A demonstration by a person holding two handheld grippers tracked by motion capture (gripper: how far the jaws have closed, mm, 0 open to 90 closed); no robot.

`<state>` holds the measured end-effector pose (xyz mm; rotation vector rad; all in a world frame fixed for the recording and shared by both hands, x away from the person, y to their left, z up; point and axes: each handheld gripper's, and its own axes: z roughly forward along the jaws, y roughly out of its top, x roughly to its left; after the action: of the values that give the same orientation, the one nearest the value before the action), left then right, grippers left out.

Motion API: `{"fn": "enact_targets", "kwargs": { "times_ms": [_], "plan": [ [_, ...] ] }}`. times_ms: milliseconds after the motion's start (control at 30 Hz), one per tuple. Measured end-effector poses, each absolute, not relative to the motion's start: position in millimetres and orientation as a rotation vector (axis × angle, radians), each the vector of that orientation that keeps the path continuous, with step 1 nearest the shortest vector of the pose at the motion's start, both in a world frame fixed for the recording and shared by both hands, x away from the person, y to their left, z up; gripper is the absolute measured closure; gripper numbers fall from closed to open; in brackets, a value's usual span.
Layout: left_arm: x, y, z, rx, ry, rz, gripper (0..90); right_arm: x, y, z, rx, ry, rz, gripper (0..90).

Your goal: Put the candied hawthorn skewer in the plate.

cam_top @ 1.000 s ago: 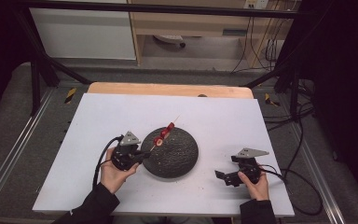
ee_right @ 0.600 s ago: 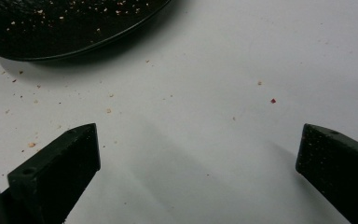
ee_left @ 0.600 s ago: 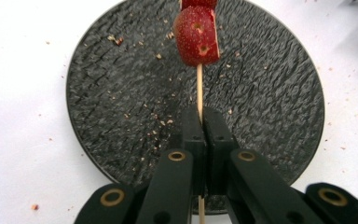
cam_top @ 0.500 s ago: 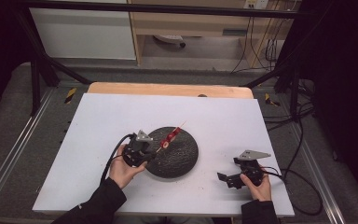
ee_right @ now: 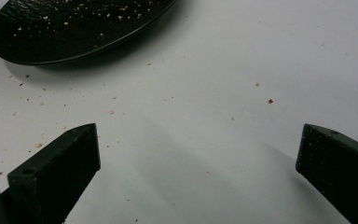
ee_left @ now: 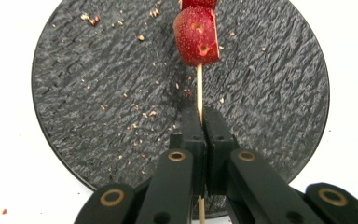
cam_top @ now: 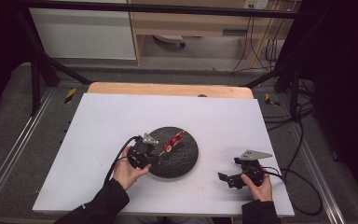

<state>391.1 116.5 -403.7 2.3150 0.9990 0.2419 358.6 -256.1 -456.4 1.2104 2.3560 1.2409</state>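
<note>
At the plate's left edge, the left tongs are clamped tight on a thin wooden skewer. The stick slants up over the round, rough black slate plate and carries glossy red fruit, pitted with small holes. Crumbs speckle the plate. Well right of the plate, the right tongs rest on the smooth white desk, blocky black jaws spread wide, holding nothing.
</note>
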Motion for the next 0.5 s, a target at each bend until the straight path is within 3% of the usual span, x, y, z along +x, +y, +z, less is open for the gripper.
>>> {"fn": "enact_targets", "kwargs": {
  "times_ms": [500],
  "plan": [
    [395.4, 109.1, -413.1, 2.399, 1.068, 0.275, 88.5, 358.0, -256.6, -457.3, 1.209, 2.36, 1.241, 0.6]
  ]
}}
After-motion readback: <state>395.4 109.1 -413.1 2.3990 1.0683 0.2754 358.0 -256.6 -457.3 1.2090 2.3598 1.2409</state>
